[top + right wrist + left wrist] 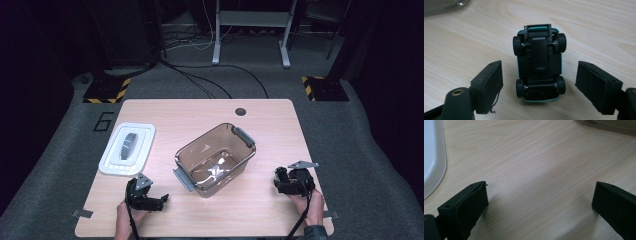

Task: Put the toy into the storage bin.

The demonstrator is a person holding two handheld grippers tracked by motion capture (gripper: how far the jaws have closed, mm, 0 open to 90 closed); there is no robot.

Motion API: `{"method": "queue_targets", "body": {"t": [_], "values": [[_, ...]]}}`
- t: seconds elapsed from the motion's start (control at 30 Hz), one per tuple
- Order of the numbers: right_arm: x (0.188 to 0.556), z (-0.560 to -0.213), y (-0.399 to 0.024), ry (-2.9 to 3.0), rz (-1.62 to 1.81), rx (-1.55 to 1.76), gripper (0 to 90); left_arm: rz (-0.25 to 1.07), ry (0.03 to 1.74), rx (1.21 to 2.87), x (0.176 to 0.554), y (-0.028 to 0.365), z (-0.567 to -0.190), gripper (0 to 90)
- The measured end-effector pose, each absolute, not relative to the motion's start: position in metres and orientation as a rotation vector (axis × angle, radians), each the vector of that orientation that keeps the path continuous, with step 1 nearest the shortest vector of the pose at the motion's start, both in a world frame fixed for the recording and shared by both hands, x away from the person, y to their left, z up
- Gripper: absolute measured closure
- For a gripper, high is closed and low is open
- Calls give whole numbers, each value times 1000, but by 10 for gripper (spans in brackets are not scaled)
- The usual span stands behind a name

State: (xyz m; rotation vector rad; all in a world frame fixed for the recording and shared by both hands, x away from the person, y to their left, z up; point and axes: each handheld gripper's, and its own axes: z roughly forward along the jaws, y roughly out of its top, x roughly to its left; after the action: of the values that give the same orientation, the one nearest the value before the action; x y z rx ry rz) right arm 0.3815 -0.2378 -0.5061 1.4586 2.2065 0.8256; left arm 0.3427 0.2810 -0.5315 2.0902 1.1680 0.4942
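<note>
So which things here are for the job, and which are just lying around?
For the job:
- toy car, upside down, between the open right gripper jaws
- clear tub

Lying about:
- white lid
- left gripper, open over bare table

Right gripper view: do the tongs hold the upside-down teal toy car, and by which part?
Nothing is held. The small teal toy car, wheels up on the wooden table, lies between the right tongs, whose pads stand clear of its sides.
</note>
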Motion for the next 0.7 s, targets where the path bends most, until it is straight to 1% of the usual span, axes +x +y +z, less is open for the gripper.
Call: {"method": "queue_targets", "body": {"t": [0.1, 0.47, 0.53, 0.7], "values": [[384, -508, -238, 2209, 825, 1463, 278, 494, 1168, 2090, 343, 281, -531, 2], [384, -510, -240, 2207, 841, 1444, 437, 494, 1167, 2090, 343, 281, -531, 3], [384, -510, -240, 2210, 845, 1448, 480, 494, 1167, 2091, 343, 281, -531, 2], [384, -511, -239, 2206, 840, 1430, 500, 494, 1168, 2090, 343, 281, -531, 3]]}}
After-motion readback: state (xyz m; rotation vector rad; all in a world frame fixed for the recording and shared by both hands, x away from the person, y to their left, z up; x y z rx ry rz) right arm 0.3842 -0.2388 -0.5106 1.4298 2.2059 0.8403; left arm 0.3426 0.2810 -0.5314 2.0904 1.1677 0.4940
